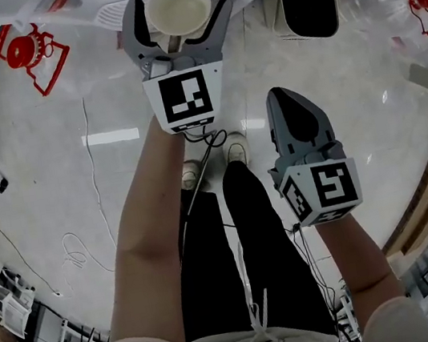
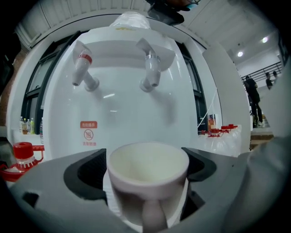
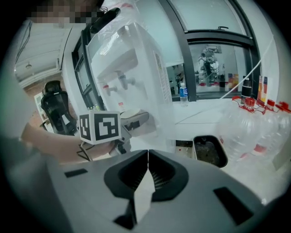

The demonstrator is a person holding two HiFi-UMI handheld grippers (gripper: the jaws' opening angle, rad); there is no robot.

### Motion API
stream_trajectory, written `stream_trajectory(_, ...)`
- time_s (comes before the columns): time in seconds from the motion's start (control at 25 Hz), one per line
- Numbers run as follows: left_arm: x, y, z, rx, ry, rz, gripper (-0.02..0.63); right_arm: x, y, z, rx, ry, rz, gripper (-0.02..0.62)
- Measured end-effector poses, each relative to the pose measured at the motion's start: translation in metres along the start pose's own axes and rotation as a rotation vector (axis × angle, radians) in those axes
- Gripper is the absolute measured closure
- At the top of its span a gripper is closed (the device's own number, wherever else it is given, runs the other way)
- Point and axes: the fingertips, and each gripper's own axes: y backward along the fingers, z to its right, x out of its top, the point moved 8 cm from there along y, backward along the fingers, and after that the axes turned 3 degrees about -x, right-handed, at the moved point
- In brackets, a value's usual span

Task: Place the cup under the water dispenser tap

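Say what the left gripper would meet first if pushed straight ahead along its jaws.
Probably the white plastic water dispenser's front panel, below the red-marked tap and the plain white tap. The left gripper holds the white handled cup facing it. Depth is unclear.

One cup (image 2: 148,175); two taps (image 2: 85,73) (image 2: 150,75); two grippers (image 1: 179,3) (image 1: 282,102)

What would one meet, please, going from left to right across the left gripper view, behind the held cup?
Red-capped bottle → red-marked tap → second tap → red-capped bottles → standing person. The cup in the jaws overlaps the second tap, so it is left out.
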Motion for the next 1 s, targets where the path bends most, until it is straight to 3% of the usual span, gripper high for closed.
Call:
stream_trajectory(0.16,0.014,0.012,0.002,0.016,0.017,0.009,0.115,0.001,0.008,-0.007,-0.002,-0.003,0.010,0.569)
stream_trajectory(0.32,0.040,0.037,0.010,0.041,0.084,0.052,0.115,0.006,0.023,-0.015,-0.012,-0.009,0.021,0.569)
stream_trajectory(0.56,0.059,0.102,0.022,-0.048,0.201,-0.083,0.120,0.019,0.045,-0.036,-0.028,0.000,0.039,0.569)
stream_trajectory(0.6,0.063,0.114,0.022,-0.056,0.219,-0.096,0.141,0.021,0.049,-0.040,-0.033,0.000,0.045,0.569)
stream_trajectory(0.64,0.066,0.127,0.022,-0.047,0.226,-0.104,0.208,0.022,0.054,-0.045,-0.038,-0.001,0.050,0.569)
stream_trajectory(0.72,0.075,0.152,0.019,-0.003,0.217,-0.118,0.485,0.027,0.065,-0.057,-0.047,-0.008,0.060,0.569)
stream_trajectory(0.84,0.091,0.183,0.014,0.003,0.249,-0.169,0.568,0.039,0.084,-0.076,-0.055,-0.018,0.082,0.569)
stream_trajectory(1.0,0.121,0.214,-0.001,-0.055,0.270,-0.219,0.588,0.059,0.114,-0.099,-0.087,-0.017,0.108,0.569)
